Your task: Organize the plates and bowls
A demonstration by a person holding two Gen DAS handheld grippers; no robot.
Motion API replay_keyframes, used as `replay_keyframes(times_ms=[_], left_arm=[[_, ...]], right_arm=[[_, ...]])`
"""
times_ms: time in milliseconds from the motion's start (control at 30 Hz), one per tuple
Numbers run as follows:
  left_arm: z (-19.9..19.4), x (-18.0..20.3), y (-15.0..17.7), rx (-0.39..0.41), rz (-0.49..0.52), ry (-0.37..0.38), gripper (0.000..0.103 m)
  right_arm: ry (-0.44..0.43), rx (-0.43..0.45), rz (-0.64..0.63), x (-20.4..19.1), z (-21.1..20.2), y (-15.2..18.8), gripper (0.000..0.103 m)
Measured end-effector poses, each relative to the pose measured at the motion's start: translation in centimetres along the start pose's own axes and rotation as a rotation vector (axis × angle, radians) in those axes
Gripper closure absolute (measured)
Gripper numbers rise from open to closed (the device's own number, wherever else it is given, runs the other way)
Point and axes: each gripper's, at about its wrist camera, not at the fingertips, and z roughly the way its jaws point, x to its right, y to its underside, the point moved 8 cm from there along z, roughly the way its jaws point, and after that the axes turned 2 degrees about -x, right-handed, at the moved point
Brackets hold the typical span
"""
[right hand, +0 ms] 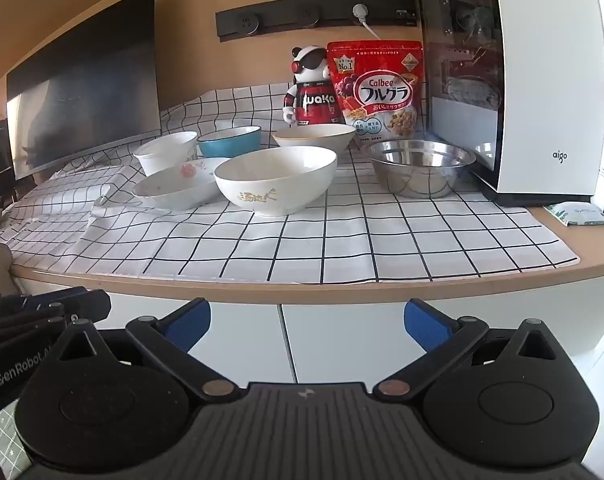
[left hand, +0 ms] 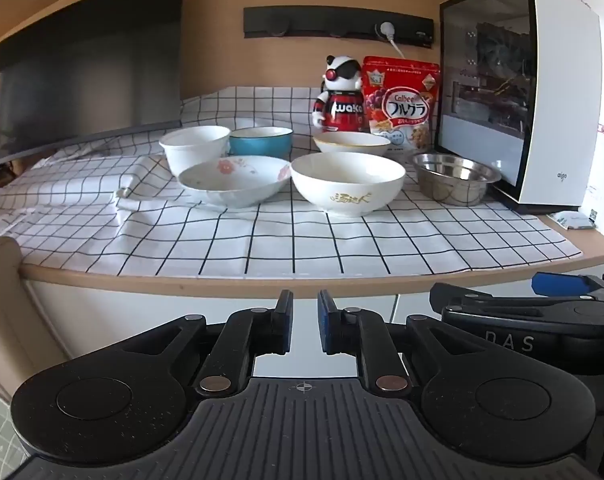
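Note:
Several bowls stand on the checked cloth. Nearest is a white bowl with gold lettering [left hand: 348, 182] [right hand: 276, 184]. A shallow floral dish [left hand: 234, 180] [right hand: 176, 186] lies to its left, and a steel bowl [left hand: 454, 178] [right hand: 420, 166] to its right. Behind them are a white bowl [left hand: 194, 148] [right hand: 166, 152], a blue bowl [left hand: 261, 141] [right hand: 230, 140] and a gold-rimmed white bowl [left hand: 352, 143] [right hand: 314, 136]. My left gripper [left hand: 305, 304] hangs shut and empty before the counter edge. My right gripper [right hand: 308, 314] [left hand: 542, 312] is wide open and empty, below the counter edge.
A dark monitor [left hand: 86, 72] stands at the back left. A white computer case [left hand: 534, 92] stands at the right, with a cereal bag [left hand: 400, 100] and a robot figure [left hand: 340, 94] beside it. A small packet [right hand: 578, 214] lies by the counter's right edge [left hand: 582, 260].

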Motion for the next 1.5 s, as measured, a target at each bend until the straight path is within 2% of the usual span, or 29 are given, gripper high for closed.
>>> replay_keyframes(times_ms=[300,333,567,1500], left_arm=[[-0.6,-0.6,0.1,0.0,-0.008,-0.069,0.087],[0.1,-0.2,0.6,-0.025,-0.02,-0.015,0.087],[-0.1,0.3,0.5,-0.015,-0.011,0.003,0.087],[-0.4,-0.4,0.8,-0.006,-0.029,-0.007,0.087]], right_arm=[[0.008,0.002,-0.013,-0.6,-0.2,-0.6,0.0],[0.003,0.007,-0.02,-0.5,-0.3,-0.5,0.0],[-0.007,0.003,-0.041,-0.4,-0.2,-0.3,0.0],[-0.006,0.031,-0.05,-1.0,-0.5,-0.7,0.0]])
